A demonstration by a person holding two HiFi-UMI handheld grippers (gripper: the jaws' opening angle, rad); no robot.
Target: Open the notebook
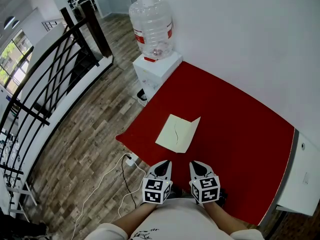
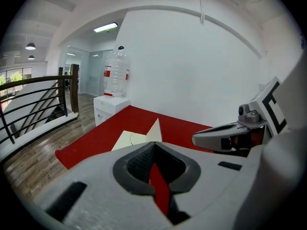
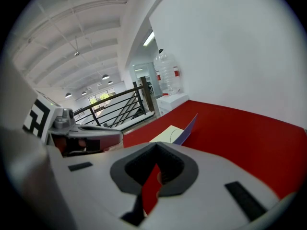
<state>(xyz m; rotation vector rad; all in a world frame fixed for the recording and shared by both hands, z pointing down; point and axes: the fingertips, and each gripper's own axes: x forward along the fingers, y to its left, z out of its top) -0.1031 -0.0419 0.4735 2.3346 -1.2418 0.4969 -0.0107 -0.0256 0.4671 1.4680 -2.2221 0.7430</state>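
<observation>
A black railing [image 1: 45, 79] runs along the far left above a wooden floor [image 1: 85, 149]. White and black cables [image 1: 112, 176] trail over the floor to a white plug [image 1: 131, 159] just beside the near left corner of the surface. Further back, a white water dispenser [image 1: 156, 71] stands against the surface's left edge, with a large clear bottle [image 1: 151, 26] on top of it.

The red surface [image 1: 235, 129] stretches off to the right along a white wall [image 1: 250, 34]. The notebook [image 1: 177, 133] lies on the left half of the surface, well apart from both hand-held grippers. It is open: cream pages lie flat, with a thin dark curved line across them. At its right side one leaf stands up tilted, and it looks bluish from the right gripper view.

The left hand-held gripper [image 1: 164, 165] hangs over the near edge of the surface and points toward the notebook. Its jaws are closed tip to tip with nothing between them; only the red surface shows through the slit behind the tips. The right hand-held gripper [image 1: 196, 165] hangs just beside it, apart from it. Its jaws are likewise pressed together and empty.
</observation>
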